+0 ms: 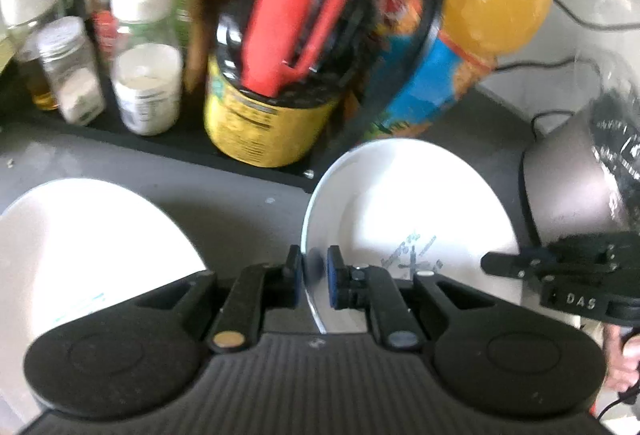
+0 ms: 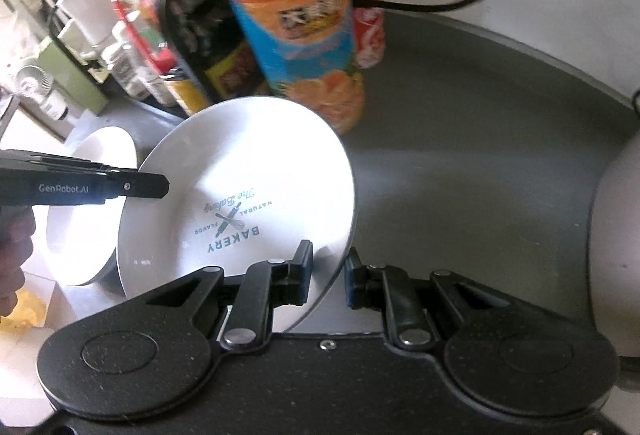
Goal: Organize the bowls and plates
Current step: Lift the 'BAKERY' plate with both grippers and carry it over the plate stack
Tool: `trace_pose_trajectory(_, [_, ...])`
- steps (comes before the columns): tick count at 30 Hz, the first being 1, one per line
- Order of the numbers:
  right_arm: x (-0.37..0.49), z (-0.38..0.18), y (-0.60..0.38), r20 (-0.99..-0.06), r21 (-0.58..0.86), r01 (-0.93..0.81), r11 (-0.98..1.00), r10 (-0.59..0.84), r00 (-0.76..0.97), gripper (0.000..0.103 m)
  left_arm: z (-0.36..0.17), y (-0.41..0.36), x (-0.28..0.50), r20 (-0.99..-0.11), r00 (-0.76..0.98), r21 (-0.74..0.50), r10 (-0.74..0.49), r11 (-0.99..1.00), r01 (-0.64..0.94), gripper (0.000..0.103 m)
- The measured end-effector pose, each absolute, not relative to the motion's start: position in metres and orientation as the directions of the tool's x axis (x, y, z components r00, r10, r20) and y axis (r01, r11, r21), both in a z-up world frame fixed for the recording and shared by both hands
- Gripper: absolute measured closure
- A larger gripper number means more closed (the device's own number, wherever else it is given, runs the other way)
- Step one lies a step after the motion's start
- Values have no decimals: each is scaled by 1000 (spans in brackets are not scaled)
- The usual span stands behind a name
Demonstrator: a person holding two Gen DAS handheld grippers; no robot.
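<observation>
Left wrist view: your left claw (image 1: 314, 275) narrow, pads clamped on rim of printed plate (image 1: 408, 211), which stands tilted on grey counter (image 1: 224, 191); second white plate (image 1: 80, 235) well left. Orange bottle (image 1: 472, 35) behind.

Right wrist view: your right claw (image 2: 328, 277) narrow, straddling same plate (image 2: 240, 203) edge; contact unclear.

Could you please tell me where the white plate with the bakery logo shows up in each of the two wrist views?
Left wrist: the bakery plate is at lower centre-right, its left rim between the left gripper's jaws.
Right wrist: the bakery plate is at centre-left, its right rim between the right gripper's jaws.
Shared landmark: the orange drink bottle stands just behind the plate in both.
</observation>
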State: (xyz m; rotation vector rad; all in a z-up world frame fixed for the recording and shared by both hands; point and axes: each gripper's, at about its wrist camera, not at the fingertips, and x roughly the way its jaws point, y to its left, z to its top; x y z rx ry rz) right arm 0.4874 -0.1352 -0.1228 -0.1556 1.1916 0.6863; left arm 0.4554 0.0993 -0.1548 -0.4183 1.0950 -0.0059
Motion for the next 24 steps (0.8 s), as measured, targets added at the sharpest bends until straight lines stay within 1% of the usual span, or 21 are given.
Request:
trace_pose_trajectory(6, [478, -113, -119, -889, 250, -589, 769, 422, 174, 87, -146, 121, 441, -852, 483, -342, -201, 913, -224, 92])
trace_pose_trajectory(16, [464, -95, -88, -899, 226, -648, 728, 412, 150, 87, -141, 153, 420, -843, 499, -358, -200, 901, -245, 92])
trace_pose_trajectory(24, [452, -98, -47, -907, 228, -656, 719, 403, 127, 86, -141, 185, 398, -846, 504, -348, -177, 898, -270, 92])
